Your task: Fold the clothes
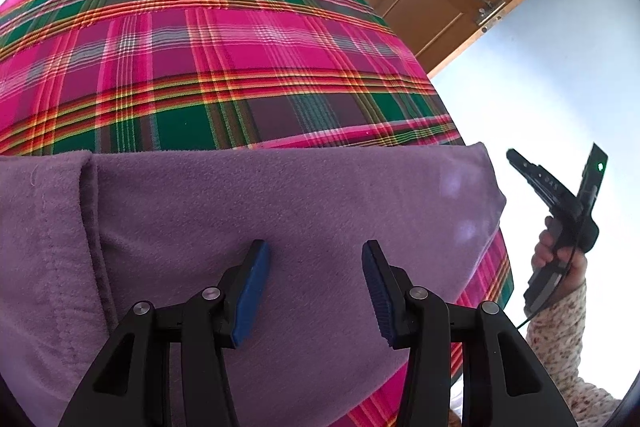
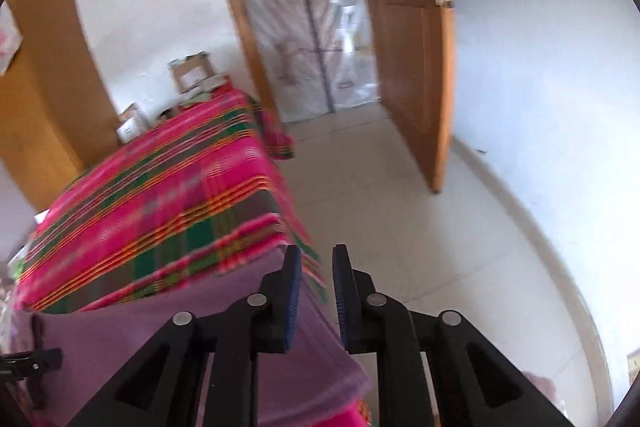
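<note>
A purple fleece garment [image 1: 280, 203] lies folded on the near end of a surface covered with a pink and green plaid cloth [image 1: 200, 47]. My left gripper [image 1: 316, 251] hovers over the garment's middle, open, its blue pads wide apart with nothing between them. Off the cloth's right edge a hand in a floral sleeve [image 1: 560, 327] holds my right gripper [image 1: 560, 195] up in the air. In the right wrist view, which is blurred, the right gripper [image 2: 317, 251] stands above the garment's [image 2: 120, 331] right corner. It is open by a narrow gap that holds nothing.
The plaid cloth [image 2: 160, 195] stretches away toward cardboard boxes [image 2: 192, 71] at its far end. A wooden door [image 2: 408, 67] stands open at the right beside a doorway hung with clear plastic. A wooden cupboard [image 2: 44, 75] is at the left. Pale tiled floor [image 2: 380, 207] lies to the right.
</note>
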Demonstrator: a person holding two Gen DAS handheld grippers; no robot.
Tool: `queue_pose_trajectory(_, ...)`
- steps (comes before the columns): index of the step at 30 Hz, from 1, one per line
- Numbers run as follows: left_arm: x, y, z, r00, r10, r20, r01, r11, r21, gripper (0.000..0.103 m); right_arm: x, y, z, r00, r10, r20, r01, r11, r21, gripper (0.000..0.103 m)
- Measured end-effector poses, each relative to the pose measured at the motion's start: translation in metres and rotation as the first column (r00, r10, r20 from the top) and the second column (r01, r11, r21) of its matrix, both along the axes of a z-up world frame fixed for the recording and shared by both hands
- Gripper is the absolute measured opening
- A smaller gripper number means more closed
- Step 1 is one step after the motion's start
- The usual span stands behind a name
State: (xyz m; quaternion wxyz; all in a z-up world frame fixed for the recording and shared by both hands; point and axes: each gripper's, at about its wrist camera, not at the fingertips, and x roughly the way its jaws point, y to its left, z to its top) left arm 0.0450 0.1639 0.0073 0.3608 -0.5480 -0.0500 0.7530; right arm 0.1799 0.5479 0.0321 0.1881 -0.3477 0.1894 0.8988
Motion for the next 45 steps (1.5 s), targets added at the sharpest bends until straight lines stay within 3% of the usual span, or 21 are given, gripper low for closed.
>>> queue_pose_trajectory(5, -0.001, 0.000, 0.000, 1.000, 0.008, 0.002, -0.008, 1.000, 0.000, 0.050, -0.027, 0.002, -0.022, 0.994, 0.088, 0.071, -0.083, 0.994, -0.076, 0.026)
queue_pose_trajectory(8, -0.001, 0.000, -0.001, 1.000, 0.005, 0.004, -0.005, 1.000, 0.008, 0.053, -0.023, -0.001, -0.025, 0.995, 0.075, 0.059, -0.071, 0.995, -0.064, 0.004)
queue_pose_trajectory(14, 0.000, 0.001, 0.000, 1.000, 0.001, 0.001, -0.001, 1.000, 0.007, 0.055, -0.023, -0.001, -0.024, 0.995, -0.003, 0.098, -0.002, 0.999, 0.047, 0.000)
queue_pose_trajectory(17, 0.000, 0.001, 0.000, 1.000, 0.003, -0.001, -0.003, 1.000, 0.006, 0.055, -0.016, 0.007, -0.029, 0.995, -0.004, 0.102, 0.007, 0.999, -0.031, 0.002)
queue_pose_trajectory(20, 0.001, 0.001, 0.000, 1.000, 0.003, -0.005, -0.003, 1.000, 0.007, 0.055, 0.003, 0.008, -0.024, 0.998, -0.018, 0.063, 0.021, 0.999, -0.036, 0.004)
queue_pose_trajectory(24, 0.001, 0.000, 0.000, 1.000, 0.004, -0.009, -0.004, 1.000, 0.011, 0.055, 0.031, -0.003, -0.016, 1.000, 0.010, -0.005, -0.010, 1.000, -0.028, 0.024)
queue_pose_trajectory(26, 0.001, -0.001, 0.000, 1.000, 0.006, -0.010, -0.005, 1.000, 0.015, 0.055, 0.043, -0.011, -0.019, 1.000, 0.028, -0.008, -0.029, 0.999, -0.027, 0.028)
queue_pose_trajectory(30, 0.002, -0.001, 0.000, 1.000, 0.008, -0.009, -0.008, 1.000, 0.017, 0.055, 0.057, -0.017, -0.027, 0.999, -0.037, 0.018, 0.037, 0.999, 0.015, 0.029)
queue_pose_trajectory(32, 0.003, -0.002, 0.000, 1.000, 0.010, -0.009, -0.010, 1.000, 0.016, 0.055, 0.068, -0.014, -0.030, 0.999, -0.044, -0.019, 0.043, 0.998, -0.051, 0.030)
queue_pose_trajectory(39, 0.004, -0.003, 0.001, 1.000, 0.016, -0.006, -0.016, 1.000, 0.006, 0.055, 0.079, -0.009, -0.035, 0.995, -0.096, -0.018, 0.092, 0.985, -0.149, 0.030)
queue_pose_trajectory(40, 0.004, -0.003, 0.001, 1.000, 0.015, -0.004, -0.015, 1.000, 0.005, 0.055, 0.081, -0.009, -0.034, 0.994, -0.105, -0.023, 0.100, 0.982, -0.157, 0.029)
queue_pose_trajectory(42, 0.006, -0.003, 0.001, 1.000, 0.009, -0.001, -0.009, 1.000, 0.000, 0.055, 0.084, -0.009, -0.030, 0.993, -0.117, -0.033, 0.110, 0.981, -0.158, 0.009)
queue_pose_trajectory(45, 0.009, -0.003, 0.001, 1.000, -0.001, 0.006, 0.001, 1.000, -0.001, 0.055, 0.085, -0.009, -0.020, 0.993, -0.108, -0.054, 0.099, 0.985, -0.138, 0.005)
